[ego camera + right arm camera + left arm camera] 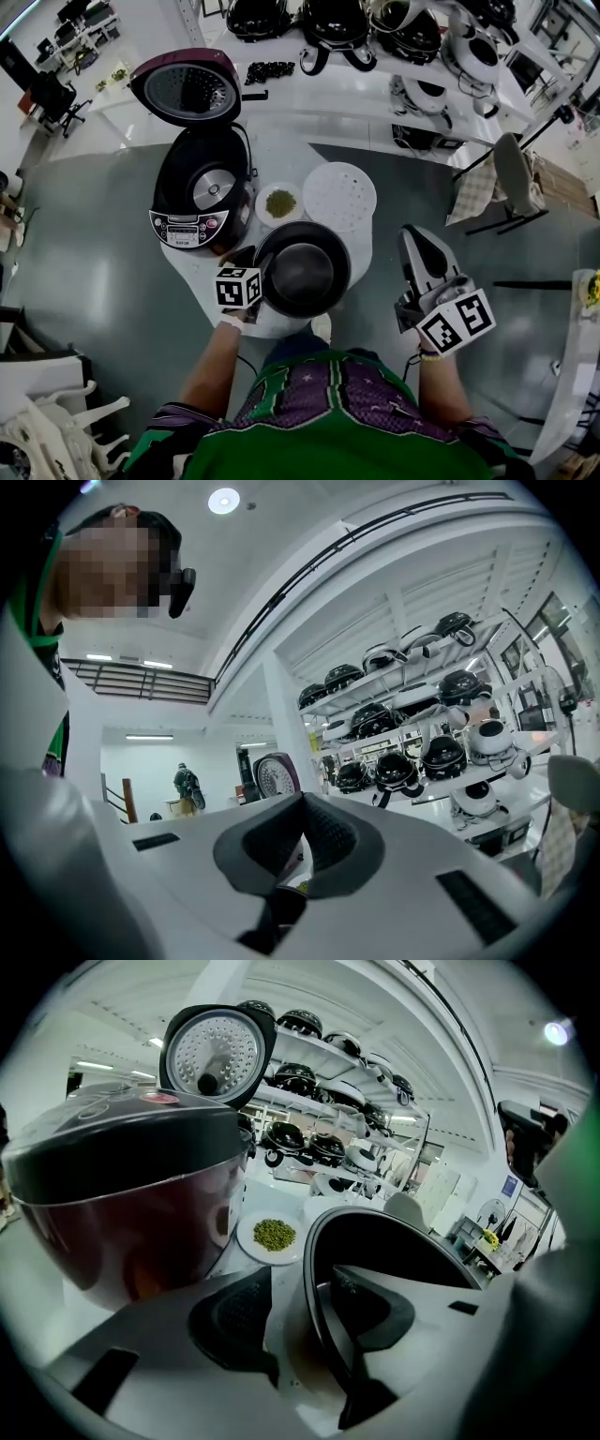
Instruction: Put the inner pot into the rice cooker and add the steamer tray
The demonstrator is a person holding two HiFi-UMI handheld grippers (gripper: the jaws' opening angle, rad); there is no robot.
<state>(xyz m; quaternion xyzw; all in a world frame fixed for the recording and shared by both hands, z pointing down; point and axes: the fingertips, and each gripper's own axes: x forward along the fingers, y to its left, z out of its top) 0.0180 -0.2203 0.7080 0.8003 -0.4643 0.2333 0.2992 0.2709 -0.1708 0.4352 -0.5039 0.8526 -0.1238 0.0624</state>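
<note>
The black inner pot (302,272) stands on the round white table (272,155), in front of the open dark-red rice cooker (202,192) with its lid (187,89) raised. The white perforated steamer tray (339,197) lies flat behind the pot. My left gripper (260,272) is at the pot's left rim. In the left gripper view the pot's rim (312,1260) stands between the jaws of the left gripper (305,1312), one pad inside the pot and the outer pad a little apart from it. My right gripper (412,239) hovers off the table's right side, shut and empty, as the right gripper view shows (300,841).
A small plate of green beans (279,203) sits between cooker and tray. Shelves with several rice cookers (375,28) run along the back. A chair (511,178) stands at the right, and white furniture (56,422) at the lower left.
</note>
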